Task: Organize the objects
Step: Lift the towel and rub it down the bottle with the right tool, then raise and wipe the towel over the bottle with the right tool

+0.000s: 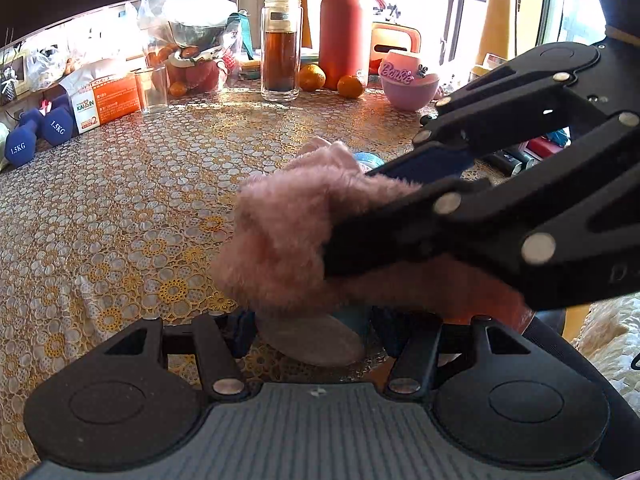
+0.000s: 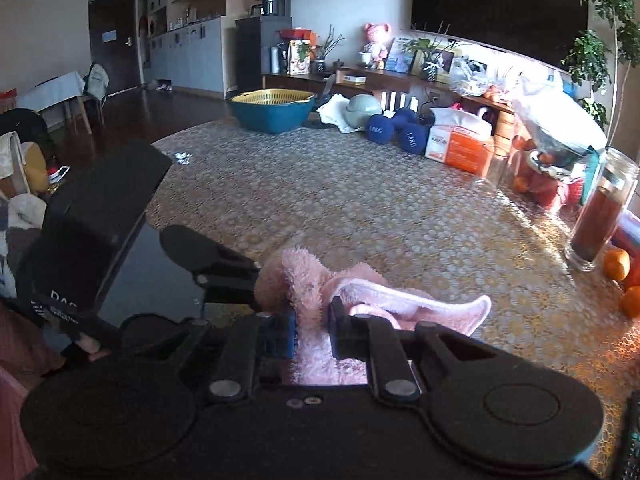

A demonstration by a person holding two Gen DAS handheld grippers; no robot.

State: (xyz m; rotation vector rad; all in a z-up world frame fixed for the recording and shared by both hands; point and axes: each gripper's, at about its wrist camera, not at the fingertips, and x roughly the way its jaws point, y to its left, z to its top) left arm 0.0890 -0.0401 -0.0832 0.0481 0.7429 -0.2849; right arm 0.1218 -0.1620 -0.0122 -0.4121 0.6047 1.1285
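Mid-step: both grippers work one pink fuzzy slipper [image 1: 288, 236] held just above the desk [image 1: 120, 208], near its front edge. Right gripper [image 2: 312, 330] fingers clamped on the fluff. Left gripper [image 1: 308, 336] fingers seem closed on the grey sole, partly hidden. Next, likely: carry it to its spot or pair it; the goal is unclear. Left fingertips are hidden under the slipper, and the blue item [image 1: 366, 158] behind is cut off.

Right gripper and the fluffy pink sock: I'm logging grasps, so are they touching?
Touching. In the right wrist view, the right gripper has its blue pads pinching the pink sock between them.
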